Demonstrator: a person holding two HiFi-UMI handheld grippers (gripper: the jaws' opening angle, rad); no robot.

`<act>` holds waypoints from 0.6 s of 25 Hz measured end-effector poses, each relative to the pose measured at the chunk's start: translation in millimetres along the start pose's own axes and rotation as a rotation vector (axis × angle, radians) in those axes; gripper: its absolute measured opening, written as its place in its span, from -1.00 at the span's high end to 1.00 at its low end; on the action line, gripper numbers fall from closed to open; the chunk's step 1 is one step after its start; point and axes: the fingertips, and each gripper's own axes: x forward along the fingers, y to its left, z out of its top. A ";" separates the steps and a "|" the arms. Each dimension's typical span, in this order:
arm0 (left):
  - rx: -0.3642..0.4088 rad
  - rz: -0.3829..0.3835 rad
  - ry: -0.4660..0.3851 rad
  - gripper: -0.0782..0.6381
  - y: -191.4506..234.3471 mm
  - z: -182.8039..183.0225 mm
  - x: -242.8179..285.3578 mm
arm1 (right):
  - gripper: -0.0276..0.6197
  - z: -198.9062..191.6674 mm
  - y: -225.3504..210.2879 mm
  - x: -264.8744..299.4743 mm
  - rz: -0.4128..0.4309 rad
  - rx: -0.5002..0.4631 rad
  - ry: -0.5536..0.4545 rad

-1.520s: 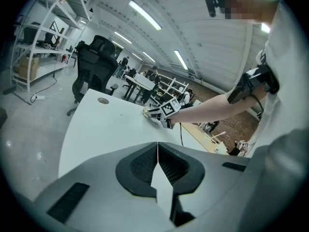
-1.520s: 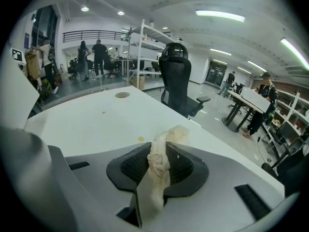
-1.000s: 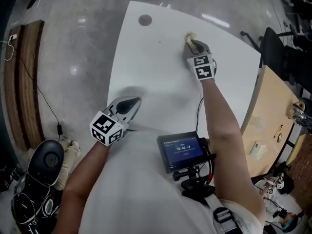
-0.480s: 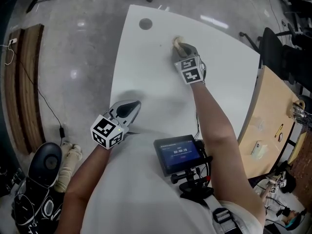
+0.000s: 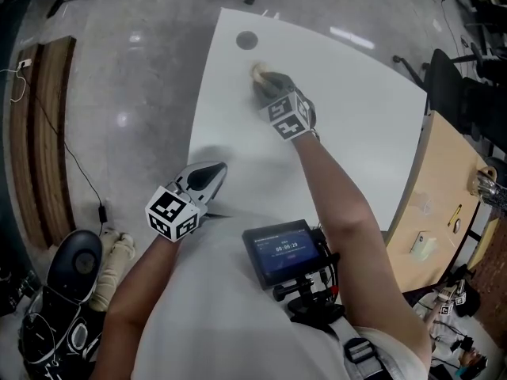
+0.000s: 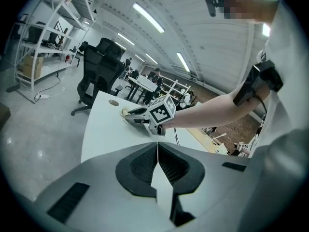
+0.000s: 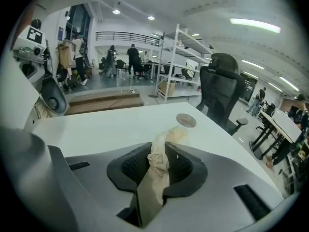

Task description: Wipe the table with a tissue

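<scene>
Head view: right gripper (image 5: 264, 77) sits in the upper middle of the frame, on the white table (image 5: 356, 109), just below the round grey grommet (image 5: 246, 40). Right gripper view: jaws partly closed, clamped on a crumpled beige tissue (image 7: 157, 161). The tissue's free end sticks out past the tips onto the tabletop. Left gripper (image 5: 212, 172) is over the table's near left edge, lower left of centre. Its jaws are pressed together with nothing between them.

A white, curved-edged table (image 5: 364, 109) stands on a glossy grey floor (image 5: 135, 77). A round grey cap (image 5: 247, 39) sits near its far corner, and a crumpled beige tissue (image 5: 257, 71) touches the tabletop just beside it.
</scene>
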 end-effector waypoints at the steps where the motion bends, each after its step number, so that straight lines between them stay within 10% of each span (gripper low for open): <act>1: -0.001 0.001 0.001 0.76 1.1 -0.2 -1.2 | 0.64 6.5 12.6 3.5 0.032 -0.026 -0.009; 7: 0.004 0.006 0.002 0.76 4.9 1.5 -5.4 | 0.64 25.8 61.1 10.6 0.153 -0.196 -0.006; 15: -0.010 0.027 -0.028 0.76 15.5 8.7 -13.1 | 0.64 -8.6 -33.5 -23.4 -0.082 0.068 -0.033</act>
